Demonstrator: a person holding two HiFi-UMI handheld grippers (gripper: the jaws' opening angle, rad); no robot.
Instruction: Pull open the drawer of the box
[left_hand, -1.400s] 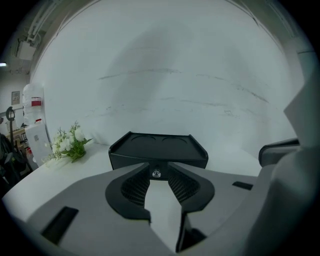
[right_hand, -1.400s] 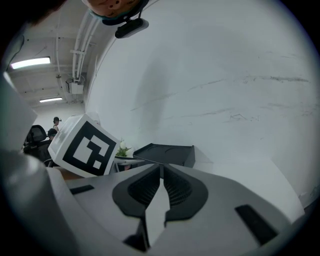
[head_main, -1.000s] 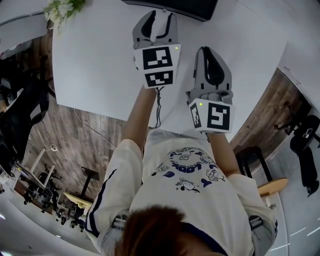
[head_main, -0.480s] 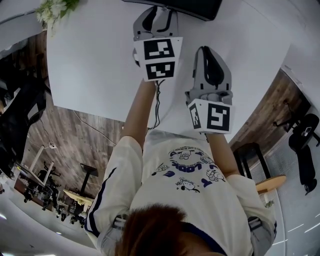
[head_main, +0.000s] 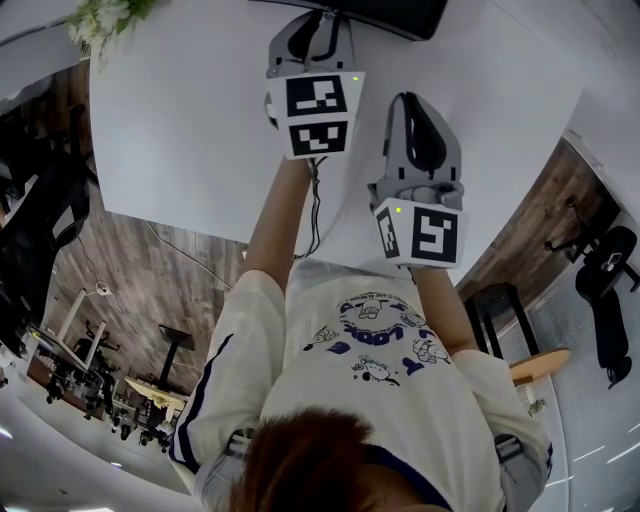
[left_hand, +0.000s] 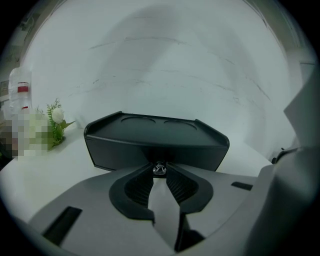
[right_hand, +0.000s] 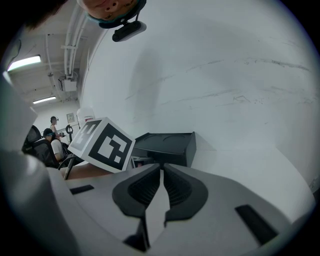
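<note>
Between closing left gripper (left_hand: 159, 172) jaws, knob (left_hand: 159, 168)

One black box (left_hand: 155, 145), one drawer knob (left_hand: 159, 169), one flower sprig (left_hand: 56, 125), one bottle (left_hand: 19, 91), and two tools: left hand-held gripper (head_main: 318, 20), right hand-held gripper (right_hand: 161, 168).

box (left_hand: 155, 145): matt black all over
knob (left_hand: 159, 169): silvery metal against the black front
left gripper (head_main: 321, 20): grey shell, black ribbed pads, jaws closing on the knob
right gripper (right_hand: 162, 169): same grey shell, black ribbed pads
marker cubes (head_main: 318, 118): white faces, black square patterns, small green light at a corner
table (head_main: 190, 130): plain white
flowers (left_hand: 54, 120): white blooms, green leaves, far left
floor (head_main: 150, 270): brown wood-grain planks
shirt (head_main: 330, 390): white, dark blue cartoon print, dark blue stripe down the left sleeve (head_main: 205, 400)
hair (head_main: 300, 460): reddish brown
</note>
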